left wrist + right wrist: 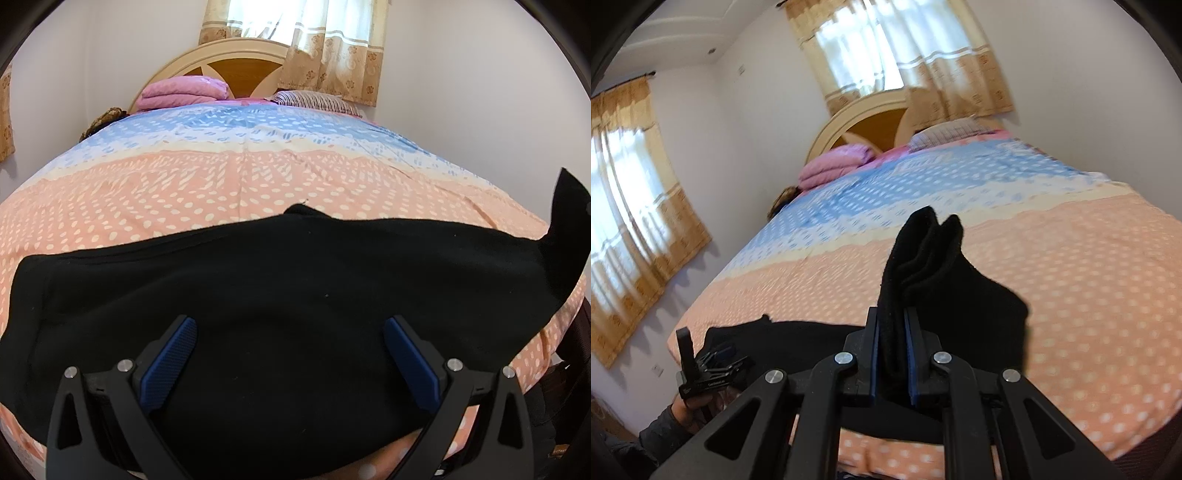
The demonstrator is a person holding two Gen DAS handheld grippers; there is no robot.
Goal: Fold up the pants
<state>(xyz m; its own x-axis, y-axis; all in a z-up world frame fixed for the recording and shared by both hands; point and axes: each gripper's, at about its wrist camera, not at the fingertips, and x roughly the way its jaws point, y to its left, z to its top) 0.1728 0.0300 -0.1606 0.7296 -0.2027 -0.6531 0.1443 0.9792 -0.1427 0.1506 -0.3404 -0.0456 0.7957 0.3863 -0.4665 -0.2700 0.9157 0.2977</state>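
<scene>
The bed [258, 177] carried the black pants [258, 288] spread across its near edge. The right tool [893, 354] was clamped on a lifted bunch of them; the left tool [290, 336] hovered above, jaws spread.

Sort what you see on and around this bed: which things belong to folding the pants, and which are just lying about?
Job:
black pants
right gripper, shut on the pants
left gripper, open over them
bedspread, the work surface

Lying about:
pink folded blanket
striped pillow
curtains
headboard
</scene>
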